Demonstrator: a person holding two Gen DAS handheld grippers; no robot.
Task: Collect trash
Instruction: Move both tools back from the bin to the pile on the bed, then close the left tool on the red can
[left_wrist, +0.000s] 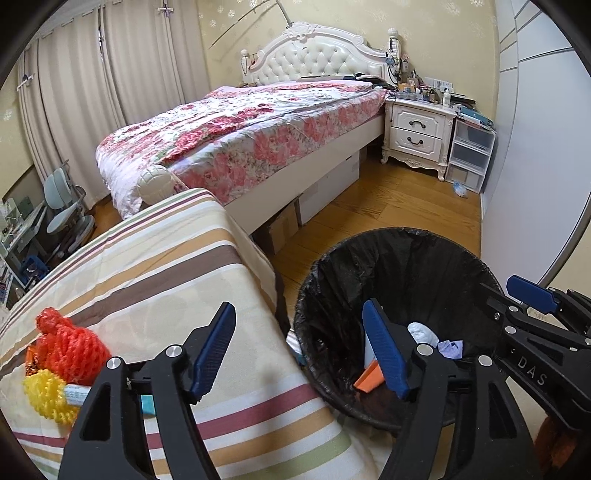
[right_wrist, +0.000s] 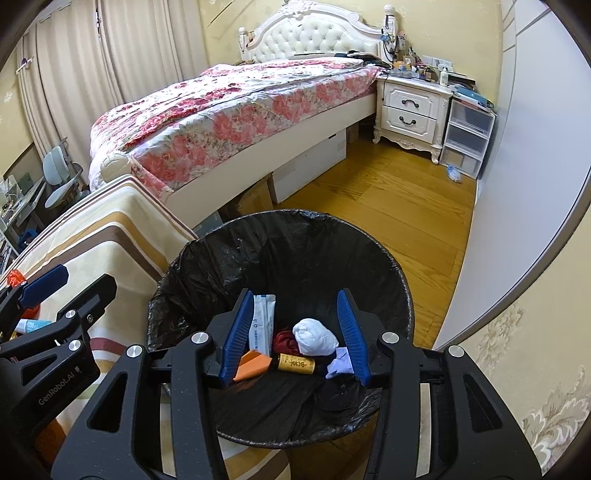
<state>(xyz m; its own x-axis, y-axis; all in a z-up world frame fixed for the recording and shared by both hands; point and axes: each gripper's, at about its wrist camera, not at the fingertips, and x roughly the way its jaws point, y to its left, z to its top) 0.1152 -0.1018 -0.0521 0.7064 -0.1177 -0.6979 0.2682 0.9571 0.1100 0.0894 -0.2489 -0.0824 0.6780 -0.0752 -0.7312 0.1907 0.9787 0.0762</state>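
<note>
A bin with a black liner (left_wrist: 399, 258) (right_wrist: 288, 236) stands on the wood floor beside a striped table cover (left_wrist: 155, 266). In the bin lie a white packet (right_wrist: 263, 325), an orange scrap (right_wrist: 251, 365), a small brown bottle (right_wrist: 295, 363), a white wad (right_wrist: 314, 336) and lilac paper (right_wrist: 341, 365). My right gripper (right_wrist: 295, 332) is open and empty above the bin. My left gripper (left_wrist: 299, 350) is open and empty over the table's edge and the bin's rim. On the table, left of it, lie red netting (left_wrist: 68, 347), yellow netting (left_wrist: 50, 398) and a small tube (left_wrist: 75, 393).
A bed with a floral quilt (left_wrist: 251, 125) stands behind, with cardboard boxes (left_wrist: 280, 225) under it. A white nightstand (left_wrist: 417, 133) and plastic drawers (left_wrist: 469, 155) stand at the back right. A white wardrobe (left_wrist: 535, 147) lines the right side. A small blue-white scrap (left_wrist: 460, 189) lies on the floor.
</note>
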